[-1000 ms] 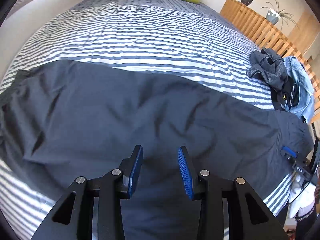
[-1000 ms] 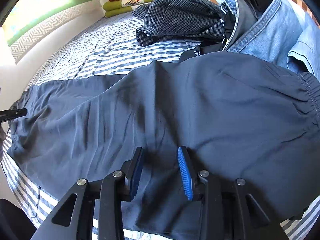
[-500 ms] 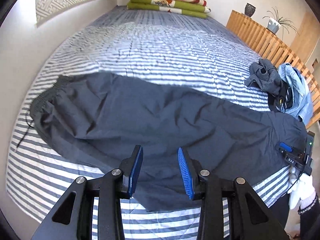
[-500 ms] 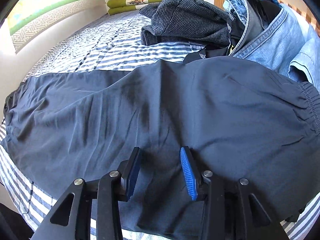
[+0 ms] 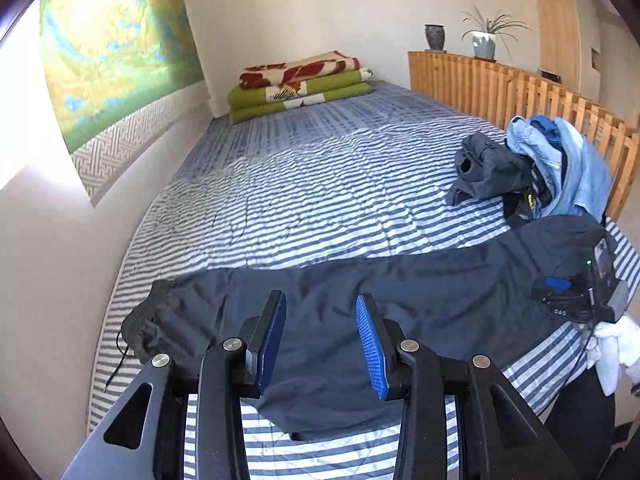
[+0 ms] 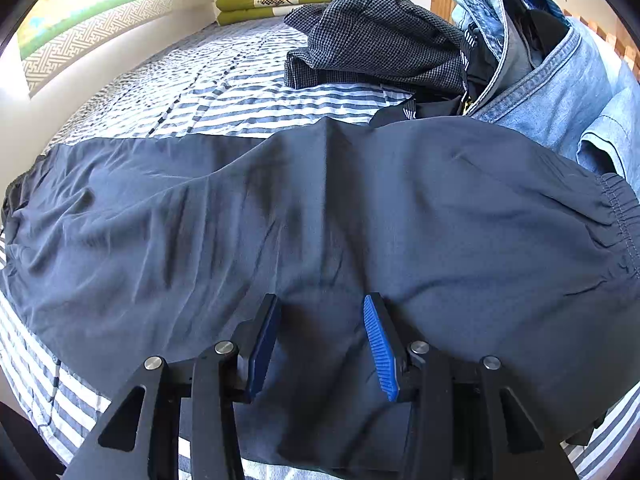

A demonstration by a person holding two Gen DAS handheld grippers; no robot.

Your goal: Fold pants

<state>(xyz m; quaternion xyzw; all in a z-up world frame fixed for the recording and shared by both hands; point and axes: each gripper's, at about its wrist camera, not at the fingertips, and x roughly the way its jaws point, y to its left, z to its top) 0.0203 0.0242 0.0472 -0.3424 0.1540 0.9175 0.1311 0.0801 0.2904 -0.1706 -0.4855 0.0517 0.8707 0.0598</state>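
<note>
Both claws stand partly open and hold nothing: left gripper (image 5: pixel 321 342) up high, right gripper (image 6: pixel 324 346), just opening wider, low over dark grey pants (image 6: pixel 320 216) flat across the blue-striped bed (image 5: pixel 304 184).

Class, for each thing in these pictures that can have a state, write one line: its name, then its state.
dark pants: spread flat across the bed, unfolded
left hand-held gripper: open, empty, above the pants
right hand-held gripper: open, jaws just been opening, close over the pants fabric
clothes pile: heaped, unfolded
blankets: folded, stacked
</note>
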